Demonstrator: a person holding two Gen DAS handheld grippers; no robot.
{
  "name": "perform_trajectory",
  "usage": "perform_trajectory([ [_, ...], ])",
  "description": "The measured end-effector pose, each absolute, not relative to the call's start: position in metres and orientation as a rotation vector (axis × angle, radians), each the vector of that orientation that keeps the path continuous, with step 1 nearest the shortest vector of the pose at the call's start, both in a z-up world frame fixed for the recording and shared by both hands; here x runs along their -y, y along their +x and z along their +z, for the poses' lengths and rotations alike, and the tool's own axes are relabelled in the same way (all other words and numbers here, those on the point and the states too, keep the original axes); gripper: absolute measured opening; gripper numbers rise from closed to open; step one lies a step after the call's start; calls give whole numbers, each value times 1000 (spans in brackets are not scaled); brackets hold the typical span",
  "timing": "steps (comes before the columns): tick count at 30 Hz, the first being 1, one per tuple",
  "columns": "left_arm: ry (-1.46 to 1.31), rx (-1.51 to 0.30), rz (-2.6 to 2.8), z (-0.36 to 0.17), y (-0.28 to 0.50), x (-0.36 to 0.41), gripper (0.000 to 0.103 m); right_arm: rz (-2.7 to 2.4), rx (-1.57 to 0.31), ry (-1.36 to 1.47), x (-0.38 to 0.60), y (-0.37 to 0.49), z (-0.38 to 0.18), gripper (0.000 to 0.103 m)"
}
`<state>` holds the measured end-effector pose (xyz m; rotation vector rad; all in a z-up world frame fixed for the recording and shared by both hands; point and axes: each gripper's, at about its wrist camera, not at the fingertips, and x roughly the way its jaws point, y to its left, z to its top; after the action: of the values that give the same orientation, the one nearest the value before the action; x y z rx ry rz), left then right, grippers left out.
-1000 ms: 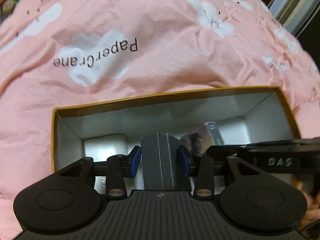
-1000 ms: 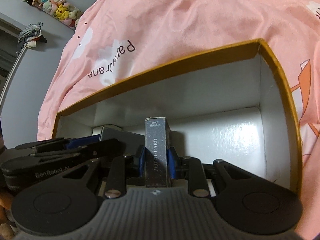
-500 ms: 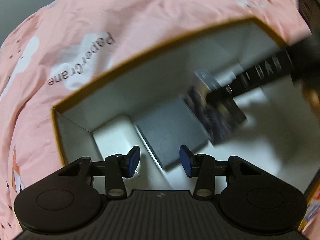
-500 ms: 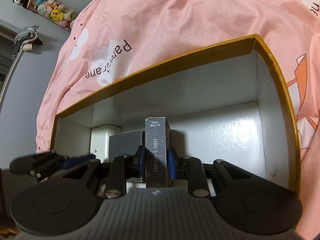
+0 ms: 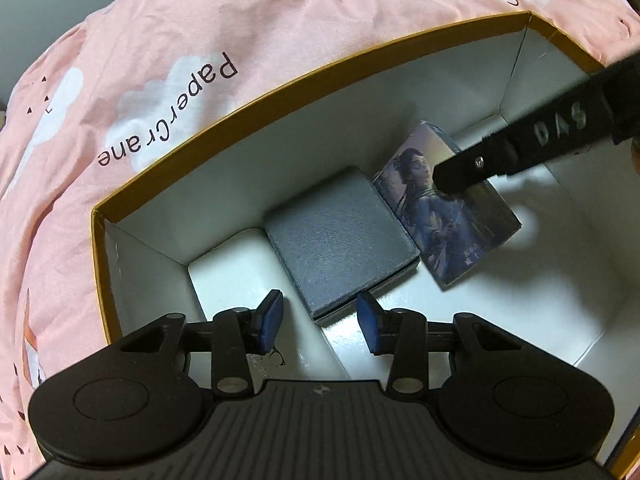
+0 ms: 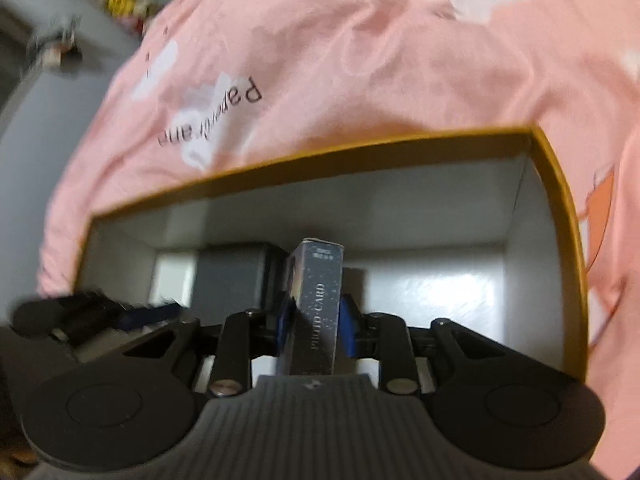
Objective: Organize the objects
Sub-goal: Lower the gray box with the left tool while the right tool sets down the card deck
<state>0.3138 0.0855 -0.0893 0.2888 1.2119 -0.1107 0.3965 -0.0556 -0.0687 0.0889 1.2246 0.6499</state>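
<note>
Interior of the gold-rimmed storage box resting on pink bedding. The right gripper is clamped on the narrow sides of the photo card box, held on edge just beside the grey textured box, which lies flat next to a white box. The left gripper hangs above, fingers spread, holding nothing. The card box is probably light, stiff paperboard; firm pressure could dent its faces.

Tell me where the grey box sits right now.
In the left wrist view the grey box lies flat on the floor of the gold-rimmed carton, between a white box on its left and the photo card box on its right.
</note>
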Motion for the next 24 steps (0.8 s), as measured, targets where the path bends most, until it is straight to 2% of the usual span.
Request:
perform_trajectory([
  [4,275,-1212,-103,-87,315,-87,48,682,-1194,-51,46,393,-64,36],
  [6,257,-1210,-101,-85,314,-89,48,699,-1194,-106,42,392,-64,46],
  [9,239,-1201,-103,-85,310,-92,48,736,-1191,-184,37,391,-65,51],
  [12,236,-1192,-114,-83,307,-94,48,801,-1194,-275,32,386,-66,65],
  [13,231,-1189,-119,-86,305,-93,48,824,-1193,-321,30,382,-66,67],
  [20,209,-1168,-136,-81,301,-96,48,928,-1184,-618,17,357,-80,66],
  [24,213,-1162,-139,-79,298,-93,48,943,-1131,-673,14,352,-85,54],
])
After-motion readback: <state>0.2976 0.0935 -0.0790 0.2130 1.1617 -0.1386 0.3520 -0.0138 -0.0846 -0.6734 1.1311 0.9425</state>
